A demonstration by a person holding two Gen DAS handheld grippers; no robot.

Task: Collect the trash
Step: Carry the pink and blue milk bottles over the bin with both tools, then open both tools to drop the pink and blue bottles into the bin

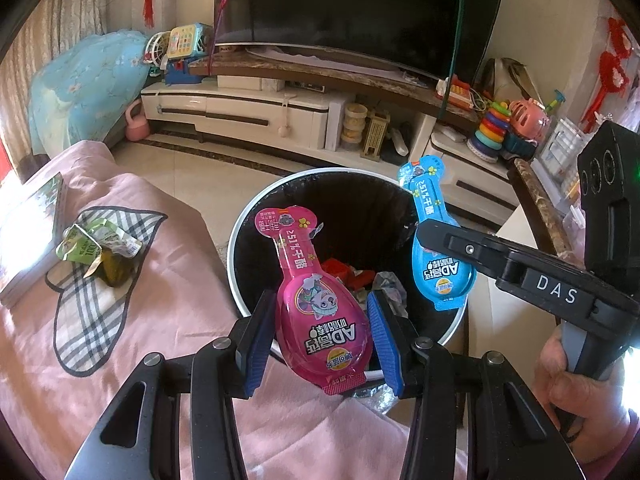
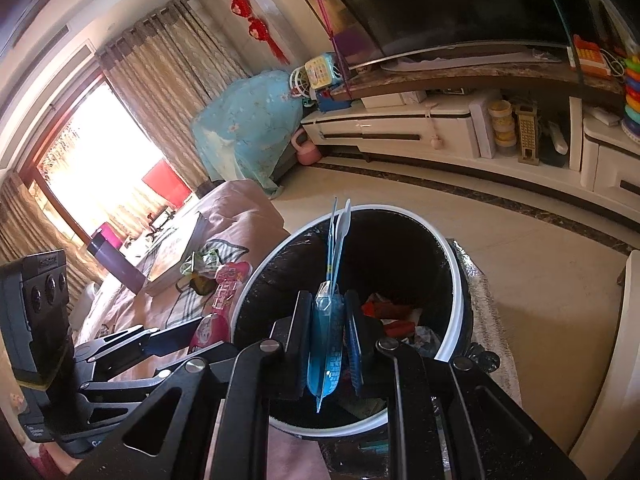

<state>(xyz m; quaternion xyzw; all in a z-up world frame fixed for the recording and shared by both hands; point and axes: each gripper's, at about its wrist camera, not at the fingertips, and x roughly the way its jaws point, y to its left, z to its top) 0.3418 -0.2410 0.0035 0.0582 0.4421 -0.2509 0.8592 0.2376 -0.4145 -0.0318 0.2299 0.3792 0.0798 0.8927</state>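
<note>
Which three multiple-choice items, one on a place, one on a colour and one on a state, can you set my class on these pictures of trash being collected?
1. Where does the crumpled green wrapper lie?
A. in the bin
B. on the checked cloth over the pink cover
C. on the floor

2. What colour is the packet in the left gripper?
A. pink
B. yellow
C. white

3. How is the right gripper?
A. open and empty
B. shut on the blue packet
C. shut on a book

Key:
1 B, the wrapper rests on the checked cloth, apart from the bin.
2 A, its pads press a pink packet.
3 B, its pads squeeze the blue packet edge-on.
</note>
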